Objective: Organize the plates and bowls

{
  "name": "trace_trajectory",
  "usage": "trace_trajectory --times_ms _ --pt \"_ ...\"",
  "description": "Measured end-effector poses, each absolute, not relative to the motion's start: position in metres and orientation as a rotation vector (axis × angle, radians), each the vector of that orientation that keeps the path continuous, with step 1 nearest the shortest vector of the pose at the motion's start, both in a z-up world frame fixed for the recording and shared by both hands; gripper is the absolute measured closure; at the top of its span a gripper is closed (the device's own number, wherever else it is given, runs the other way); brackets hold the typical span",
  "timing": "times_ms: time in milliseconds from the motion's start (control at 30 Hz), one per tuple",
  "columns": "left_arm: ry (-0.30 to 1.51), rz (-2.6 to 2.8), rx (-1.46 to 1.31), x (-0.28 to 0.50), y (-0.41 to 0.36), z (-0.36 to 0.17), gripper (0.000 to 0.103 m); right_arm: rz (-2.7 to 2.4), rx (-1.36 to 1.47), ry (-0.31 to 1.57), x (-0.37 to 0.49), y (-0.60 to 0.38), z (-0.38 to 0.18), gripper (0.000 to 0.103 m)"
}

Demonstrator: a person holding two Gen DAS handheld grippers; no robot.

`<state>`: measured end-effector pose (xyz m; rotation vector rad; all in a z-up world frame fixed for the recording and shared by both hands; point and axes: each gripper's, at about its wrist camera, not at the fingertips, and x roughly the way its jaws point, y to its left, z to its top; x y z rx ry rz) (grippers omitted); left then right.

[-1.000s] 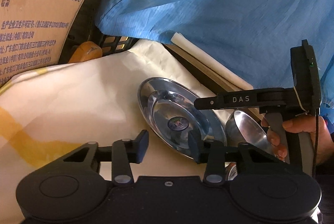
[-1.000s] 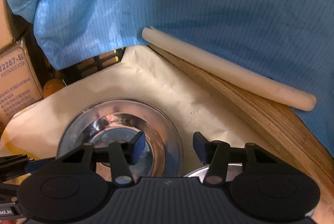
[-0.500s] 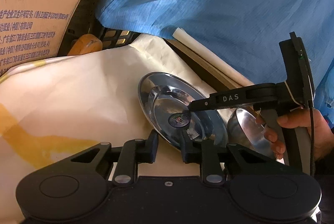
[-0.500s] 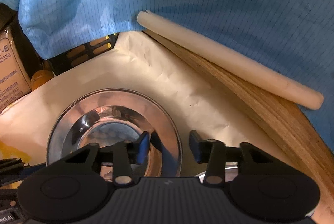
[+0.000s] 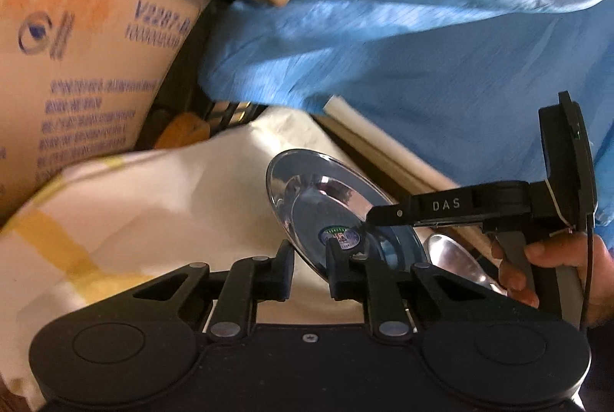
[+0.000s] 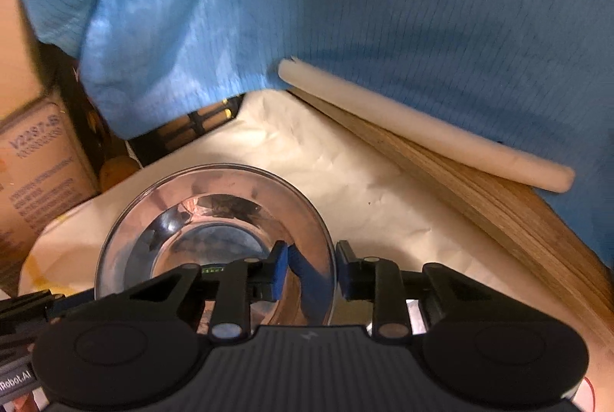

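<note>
Plate (image 5: 326, 204) of polished steel, caught at two sides of its rim, one tool on each.

Left tool (image 5: 310, 272): jaws just drawn closer, now narrow, pinching the near rim; one finger outside the edge, the other over the inner slope.

Right tool (image 6: 309, 268): jaws likewise just drawn closer, pinching the rim directly ahead, blue pad against the inside wall. Held by a hand (image 5: 556, 266) to the right of the left tool.

Plate tilted over cream paper (image 5: 172, 201) that covers the worktop (image 6: 499, 212); contact with the paper not determinable. Round sticker (image 5: 339, 235) at the plate's centre.

Steel bowl (image 5: 456, 258) just beyond the plate, right of the left tool, beneath the right tool's finger.

White roll (image 6: 422, 128) ahead and right of the right tool, along the worktop edge. Blue garment (image 6: 345, 9) behind it. Printed cardboard box (image 5: 76, 66) ahead and left of the left tool.
</note>
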<state>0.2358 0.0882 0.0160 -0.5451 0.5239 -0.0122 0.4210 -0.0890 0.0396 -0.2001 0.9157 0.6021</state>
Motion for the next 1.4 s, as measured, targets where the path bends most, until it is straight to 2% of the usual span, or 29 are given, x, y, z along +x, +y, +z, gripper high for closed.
trace_trajectory --times_ms 533,1000,1400 --pt "0.522 -0.128 -0.466 0.185 0.044 0.047 0.085 0.543 -0.135 0.862 0.329 -0.163 0.08 0.078" --pt "0.589 -0.165 -0.382 0.16 0.019 0.037 0.084 0.508 -0.098 0.896 0.275 -0.209 0.058 0.078" --pt "0.633 -0.158 -0.308 0.159 0.002 0.024 0.084 0.506 -0.073 0.932 0.263 -0.225 0.039 0.077"
